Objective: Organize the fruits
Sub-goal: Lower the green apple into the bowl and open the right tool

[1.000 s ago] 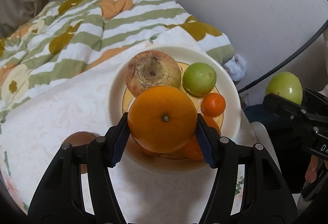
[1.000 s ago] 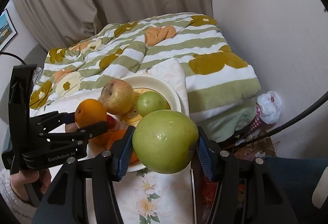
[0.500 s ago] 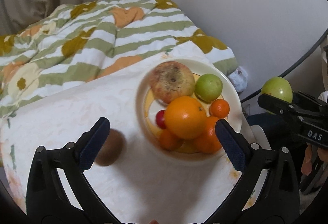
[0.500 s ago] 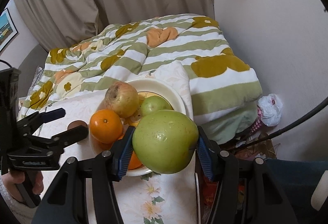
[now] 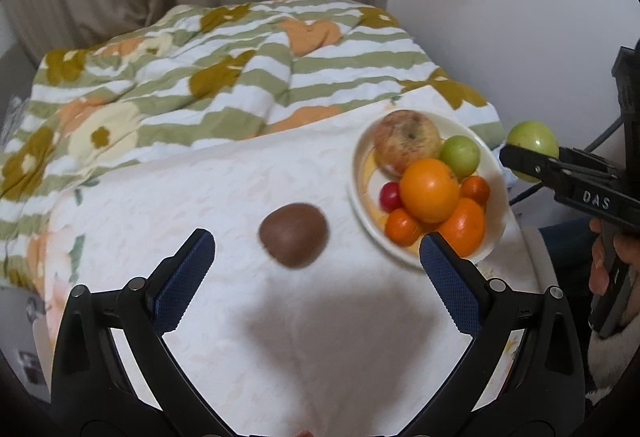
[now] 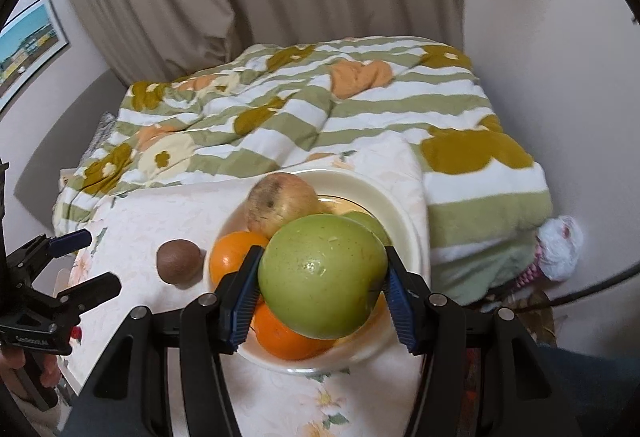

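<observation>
Mostly done; plate already holds apples and oranges; right gripper pinches green apple above it; left gripper spread, empty, near brown fruit left on cloth.

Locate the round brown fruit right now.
Left wrist view: round brown fruit lies on the white cloth, left of the white plate, ahead of the open left gripper.
</observation>
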The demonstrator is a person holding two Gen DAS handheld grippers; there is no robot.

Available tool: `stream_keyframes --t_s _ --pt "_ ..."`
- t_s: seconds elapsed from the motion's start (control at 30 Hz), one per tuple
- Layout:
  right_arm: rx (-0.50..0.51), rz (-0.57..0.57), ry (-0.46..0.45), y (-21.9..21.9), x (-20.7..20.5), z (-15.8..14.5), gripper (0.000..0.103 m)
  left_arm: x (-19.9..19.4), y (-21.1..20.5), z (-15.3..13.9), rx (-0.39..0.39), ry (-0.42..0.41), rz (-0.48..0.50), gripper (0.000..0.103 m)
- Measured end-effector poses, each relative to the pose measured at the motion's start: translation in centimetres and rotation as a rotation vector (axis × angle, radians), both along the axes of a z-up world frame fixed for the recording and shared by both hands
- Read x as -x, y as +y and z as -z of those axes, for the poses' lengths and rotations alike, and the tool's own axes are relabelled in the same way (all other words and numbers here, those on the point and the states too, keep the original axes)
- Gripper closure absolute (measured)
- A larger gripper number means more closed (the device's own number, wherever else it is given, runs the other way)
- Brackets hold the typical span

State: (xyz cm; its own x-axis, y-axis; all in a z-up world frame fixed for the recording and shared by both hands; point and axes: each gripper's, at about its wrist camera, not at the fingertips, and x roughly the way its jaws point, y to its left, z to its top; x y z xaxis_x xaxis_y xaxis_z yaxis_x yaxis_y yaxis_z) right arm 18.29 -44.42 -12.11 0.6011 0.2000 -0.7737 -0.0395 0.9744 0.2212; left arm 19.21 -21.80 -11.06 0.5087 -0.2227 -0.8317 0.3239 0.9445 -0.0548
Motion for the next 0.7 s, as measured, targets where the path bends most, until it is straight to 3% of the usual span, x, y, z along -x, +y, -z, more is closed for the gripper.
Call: stream_keyframes --t_s 0.43,0.7 --pt "-0.017 -0.085 -0.015 0.0 -1.5 3.2 0.05 2.5 3.2 1.1 -0.013 0.024 -0.13 0.0" --pt "-0.013 -0.123 -0.041 0.0 -1.3 3.6 0.047 3.9 3.7 1.7 0.008 0.029 -0.179 0.0"
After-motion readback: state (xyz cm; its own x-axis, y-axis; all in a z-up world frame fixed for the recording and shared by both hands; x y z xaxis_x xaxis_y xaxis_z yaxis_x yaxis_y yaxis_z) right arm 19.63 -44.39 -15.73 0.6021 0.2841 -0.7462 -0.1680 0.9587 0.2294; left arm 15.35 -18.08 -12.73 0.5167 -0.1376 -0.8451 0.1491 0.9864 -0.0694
